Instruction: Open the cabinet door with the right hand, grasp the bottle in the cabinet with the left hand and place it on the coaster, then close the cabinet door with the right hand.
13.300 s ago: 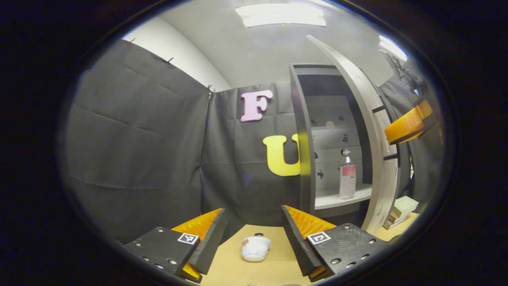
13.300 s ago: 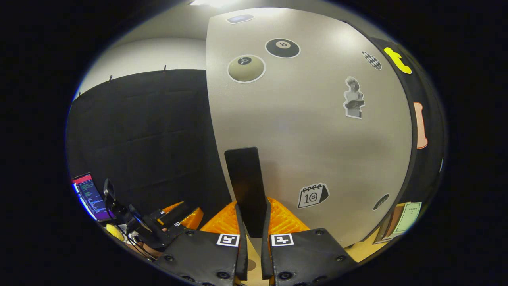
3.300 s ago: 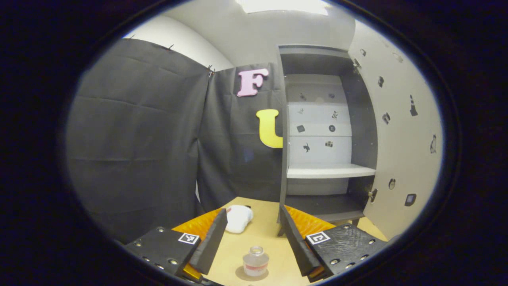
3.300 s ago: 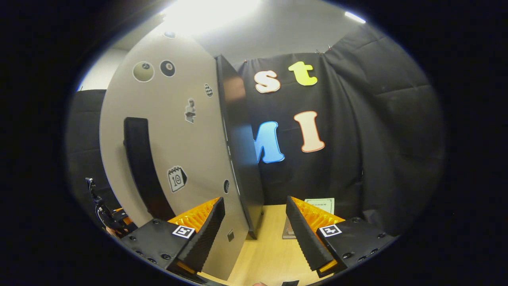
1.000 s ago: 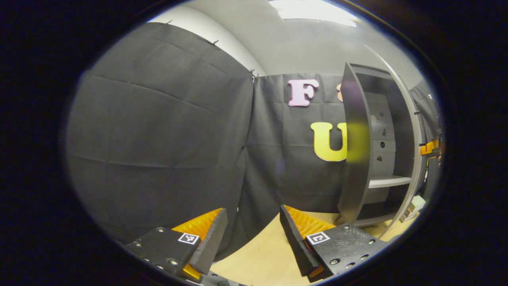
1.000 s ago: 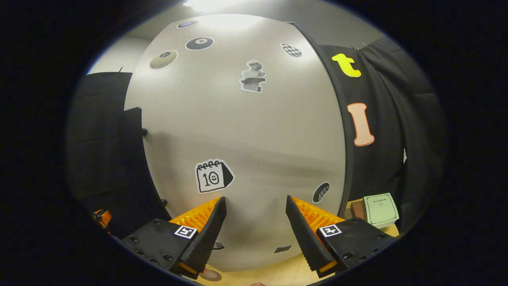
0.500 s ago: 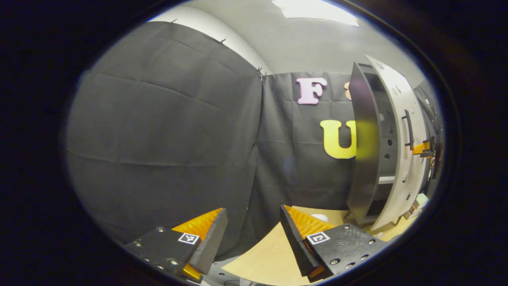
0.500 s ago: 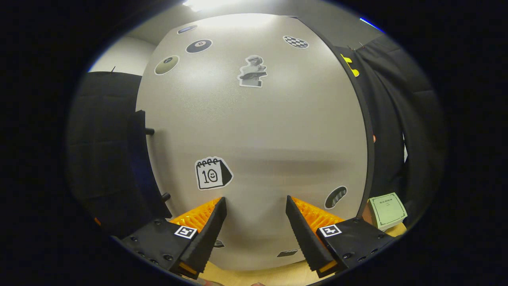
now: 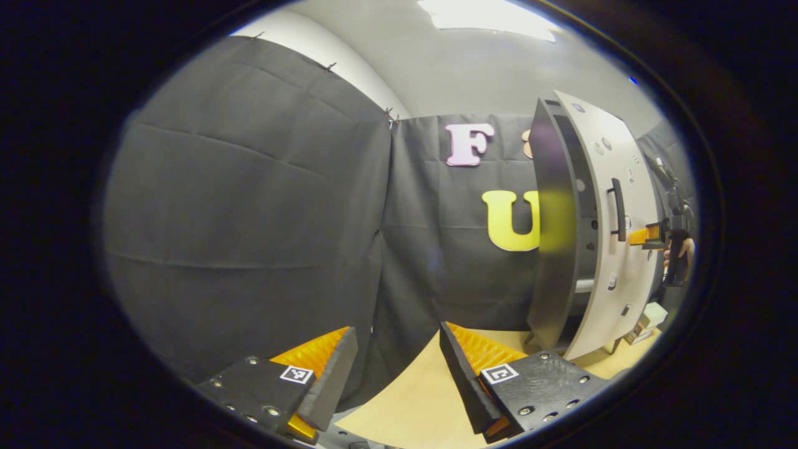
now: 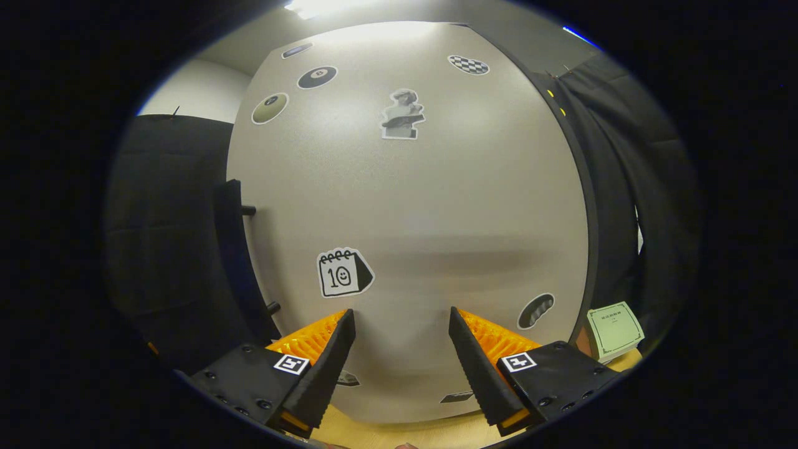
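right gripper [image 10: 399, 327] fingers spread wide, nothing between them, tips up against the cabinet door [image 10: 424, 206] face — door nearly shut, a narrow gap at the handle [image 10: 234, 249] edge. left gripper [image 9: 396, 349] also wide and empty, low over the tan table [image 9: 411, 399], facing the black cloth wall [image 9: 249, 206]. cabinet [image 9: 552, 224] off to its right, small stack of books [image 10: 614, 330] beside the cabinet base. bottle's whereabouts — can't tell.

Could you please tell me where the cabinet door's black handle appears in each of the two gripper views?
Left gripper view: handle at right, upright on the pale cabinet door.
Right gripper view: handle at left, along the door's edge.
Shared landmark: the cabinet door.
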Motion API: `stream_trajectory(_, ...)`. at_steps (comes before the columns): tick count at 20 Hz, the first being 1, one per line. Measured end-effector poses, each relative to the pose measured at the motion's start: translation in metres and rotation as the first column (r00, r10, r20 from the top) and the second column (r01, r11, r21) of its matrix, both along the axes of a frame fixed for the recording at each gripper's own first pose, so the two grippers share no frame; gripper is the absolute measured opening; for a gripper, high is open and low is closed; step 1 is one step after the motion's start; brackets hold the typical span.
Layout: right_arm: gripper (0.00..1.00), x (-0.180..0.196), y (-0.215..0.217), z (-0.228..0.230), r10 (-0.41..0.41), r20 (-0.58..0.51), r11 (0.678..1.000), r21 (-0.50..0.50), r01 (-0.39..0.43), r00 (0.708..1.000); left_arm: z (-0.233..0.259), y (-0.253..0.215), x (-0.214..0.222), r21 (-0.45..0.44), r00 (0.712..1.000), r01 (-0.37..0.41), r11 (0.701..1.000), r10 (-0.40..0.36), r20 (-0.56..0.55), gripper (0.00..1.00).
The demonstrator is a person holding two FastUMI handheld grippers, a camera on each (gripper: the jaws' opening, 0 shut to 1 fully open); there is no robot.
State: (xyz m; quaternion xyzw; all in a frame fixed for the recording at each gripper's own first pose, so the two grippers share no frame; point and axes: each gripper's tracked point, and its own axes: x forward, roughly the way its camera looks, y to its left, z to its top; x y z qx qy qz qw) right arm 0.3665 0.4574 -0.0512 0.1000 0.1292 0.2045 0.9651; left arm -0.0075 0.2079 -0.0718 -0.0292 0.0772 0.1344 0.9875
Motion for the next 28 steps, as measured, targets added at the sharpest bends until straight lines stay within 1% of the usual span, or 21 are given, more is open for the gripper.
stream_trajectory(3, 0.96, -0.021, -0.029, 0.014, 0.002, 0.031, 1.0, -0.027, -0.001, 1.0, 0.007, -0.025, 0.015, -0.004, 0.999, 0.041, 0.999, -0.041, 0.01, 0.8)
stream_trajectory(4, 0.96, -0.028, -0.042, 0.019, -0.001, 0.046, 0.999, -0.042, 0.003, 0.999, 0.011, -0.035, 0.022, -0.006, 0.998, 0.056, 0.998, -0.056, 0.014, 0.82)
stream_trajectory(5, 0.96, -0.034, -0.054, 0.024, -0.003, 0.065, 0.998, -0.057, 0.007, 0.998, 0.013, -0.046, 0.027, -0.006, 0.997, 0.071, 0.997, -0.071, 0.018, 0.8)
stream_trajectory(6, 0.96, -0.041, -0.07, 0.031, -0.007, 0.085, 0.997, -0.077, 0.014, 0.996, 0.018, -0.057, 0.034, -0.006, 0.996, 0.088, 0.996, -0.088, 0.023, 0.82)
stream_trajectory(9, 0.96, -0.057, -0.113, 0.045, -0.028, 0.126, 0.993, -0.115, 0.042, 0.992, 0.034, -0.09, 0.051, -0.001, 0.99, 0.133, 0.991, -0.133, 0.048, 0.82)
stream_trajectory(12, 0.97, -0.07, -0.154, 0.054, -0.058, 0.147, 0.99, -0.115, 0.075, 0.987, 0.049, -0.125, 0.072, -0.017, 0.981, 0.179, 0.984, -0.177, 0.074, 0.8)
stream_trajectory(16, 0.97, -0.081, -0.216, 0.054, -0.118, 0.149, 0.984, -0.116, 0.136, 0.982, 0.068, -0.17, 0.094, -0.024, 0.97, 0.227, 0.974, -0.223, 0.098, 0.8)
stream_trajectory(18, 0.97, -0.086, -0.249, 0.054, -0.157, 0.146, 0.979, -0.107, 0.173, 0.977, 0.08, -0.193, 0.099, -0.017, 0.961, 0.254, 0.967, -0.25, 0.119, 0.82)
stream_trajectory(22, 0.97, -0.097, -0.307, 0.053, -0.207, 0.144, 0.972, -0.079, 0.22, 0.968, 0.095, -0.233, 0.106, 0.013, 0.945, 0.297, 0.955, -0.296, 0.137, 0.8)
stream_trajectory(25, 0.96, -0.103, -0.343, 0.043, -0.234, 0.132, 0.966, -0.079, 0.246, 0.963, 0.099, -0.252, 0.106, 0.025, 0.94, 0.312, 0.95, -0.312, 0.14, 0.8)
stream_trajectory(28, 0.96, -0.109, -0.368, 0.032, -0.249, 0.136, 0.955, -0.131, 0.266, 0.959, 0.094, -0.256, 0.104, 0.023, 0.945, 0.305, 0.952, -0.306, 0.12, 0.8)
